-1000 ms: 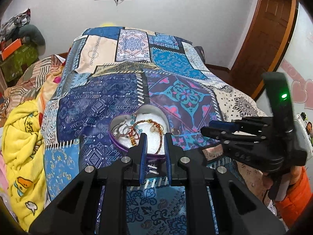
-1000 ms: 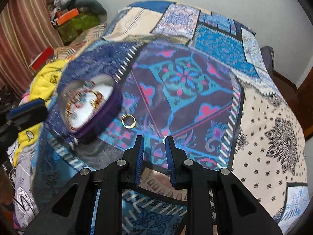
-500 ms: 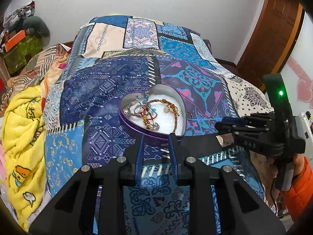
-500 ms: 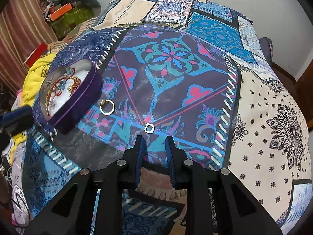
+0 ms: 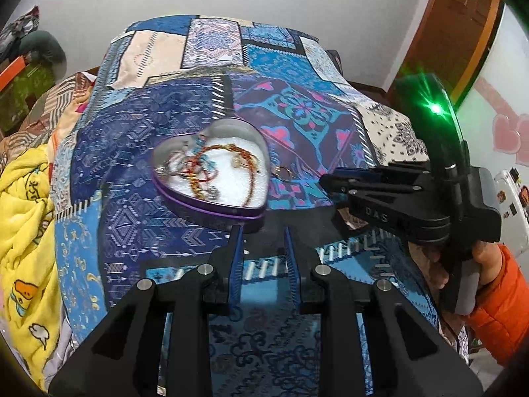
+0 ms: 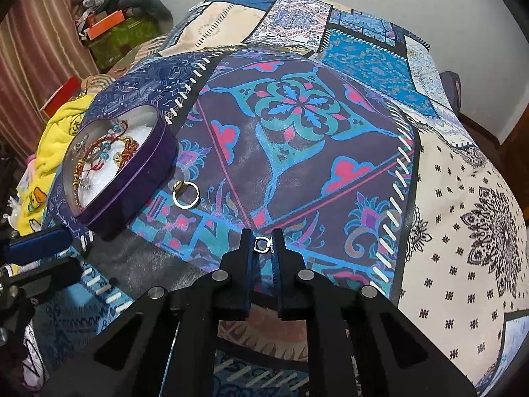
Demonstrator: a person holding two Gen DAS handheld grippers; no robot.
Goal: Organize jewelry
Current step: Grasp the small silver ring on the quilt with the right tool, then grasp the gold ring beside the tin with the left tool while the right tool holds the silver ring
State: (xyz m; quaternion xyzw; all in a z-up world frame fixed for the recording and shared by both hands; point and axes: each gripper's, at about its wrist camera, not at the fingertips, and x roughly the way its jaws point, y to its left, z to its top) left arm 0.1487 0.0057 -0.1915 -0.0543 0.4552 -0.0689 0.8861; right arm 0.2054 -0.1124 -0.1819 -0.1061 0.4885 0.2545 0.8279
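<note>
Where the small silver ring [image 6: 263, 244] lies on the bed quilt [image 6: 330, 152], right tool [image 6: 263, 243] brackets it, fingers apart. Gold ring [image 6: 186, 194] beside heart tin [image 6: 132, 178] of bracelets. Left tool [image 5: 263, 243] apart, near tin.

The heart-shaped tin [image 6: 125, 178] is glossy purple metal with a white fluffy lining. The quilt [image 6: 297, 139] is matt printed cloth. The ring [image 6: 262, 244] is shiny metal.
</note>
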